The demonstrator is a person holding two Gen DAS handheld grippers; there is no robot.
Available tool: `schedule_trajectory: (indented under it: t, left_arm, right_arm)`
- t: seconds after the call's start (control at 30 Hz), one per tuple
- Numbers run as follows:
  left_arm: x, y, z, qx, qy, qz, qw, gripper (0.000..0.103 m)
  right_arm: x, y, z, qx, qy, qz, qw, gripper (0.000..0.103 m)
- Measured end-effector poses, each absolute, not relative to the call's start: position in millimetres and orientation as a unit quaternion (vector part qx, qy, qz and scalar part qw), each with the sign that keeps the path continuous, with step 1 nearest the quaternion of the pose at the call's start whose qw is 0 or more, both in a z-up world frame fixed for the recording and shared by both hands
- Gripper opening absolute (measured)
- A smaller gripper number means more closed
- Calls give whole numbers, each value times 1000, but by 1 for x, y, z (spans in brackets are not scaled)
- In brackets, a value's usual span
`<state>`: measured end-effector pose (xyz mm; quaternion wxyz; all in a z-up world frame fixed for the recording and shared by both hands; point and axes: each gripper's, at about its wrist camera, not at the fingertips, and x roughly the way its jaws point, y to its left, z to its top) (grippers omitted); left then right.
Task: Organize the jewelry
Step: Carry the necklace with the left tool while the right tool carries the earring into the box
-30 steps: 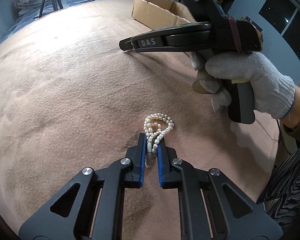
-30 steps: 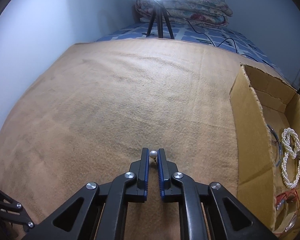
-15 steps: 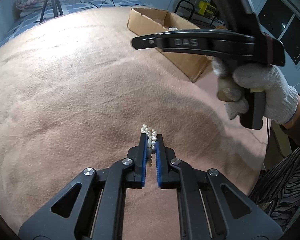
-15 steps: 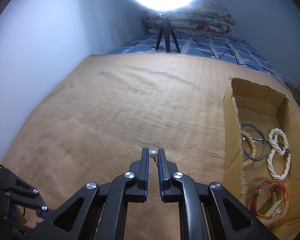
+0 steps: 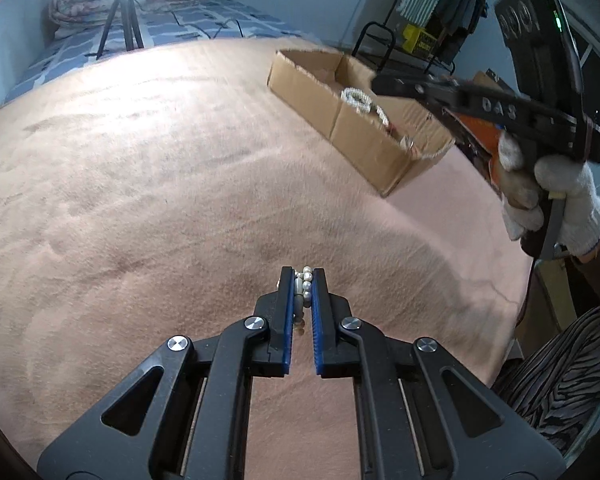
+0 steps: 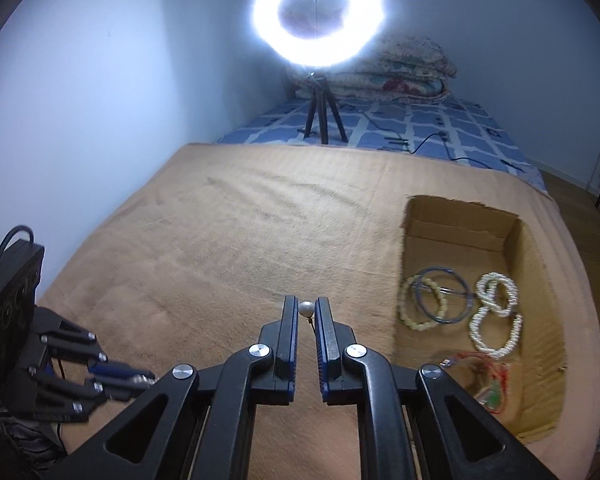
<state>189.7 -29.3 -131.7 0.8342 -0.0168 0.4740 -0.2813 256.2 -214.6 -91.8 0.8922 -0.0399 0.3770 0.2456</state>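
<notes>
Strand of small white pearl beads (image 5: 305, 285) pinched between the blue-padded fingers of the left gripper (image 5: 302, 276), low centre of the left wrist view, bunched into the gap with a few beads poking past the tips. A second ago spilling forward onto the tan fleece blanket (image 5: 160, 184) in a loose heap; now drawn up clear of it, only a short clump showing. Single round white pearl on a thin pin (image 6: 305, 309) clamped at the very tips of the right gripper (image 6: 306, 312), low centre of the right wrist view, sitting as before between the pads.

Open brown cardboard box (image 6: 464, 220) now seen far more from above at right of the right wrist view than a second ago, when mostly its side wall showed. Inside: cream bead bracelet (image 6: 420, 304) crossing a dark blue wire hoop (image 6: 444, 294), white pearl bracelet twisted into a figure eight (image 6: 496, 312), red and green corded piece (image 6: 490, 380) nearer the lower corner. Same box (image 5: 348, 120) at upper right of the left wrist view, farther down and larger in frame than before.

Right gripper's black body (image 5: 492, 108) at far right, gripped by a white knitted glove (image 5: 560, 196); earlier lower and closer to centre. Glowing ring light on a black tripod (image 6: 318, 20) at top, fuller in frame than before.
</notes>
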Motion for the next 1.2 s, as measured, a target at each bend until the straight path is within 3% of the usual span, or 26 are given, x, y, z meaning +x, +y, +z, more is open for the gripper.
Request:
schedule_trajectory:
  t: [0.6, 1.2]
  left_arm:
    - [231, -62, -73, -43, 404, -297, 864, 5]
    - [343, -157, -51, -59, 381, -318, 866, 5]
  right_arm:
    - [214, -313, -58, -12, 358, 191, 914, 6]
    - [215, -352, -62, 12, 350, 174, 920, 6]
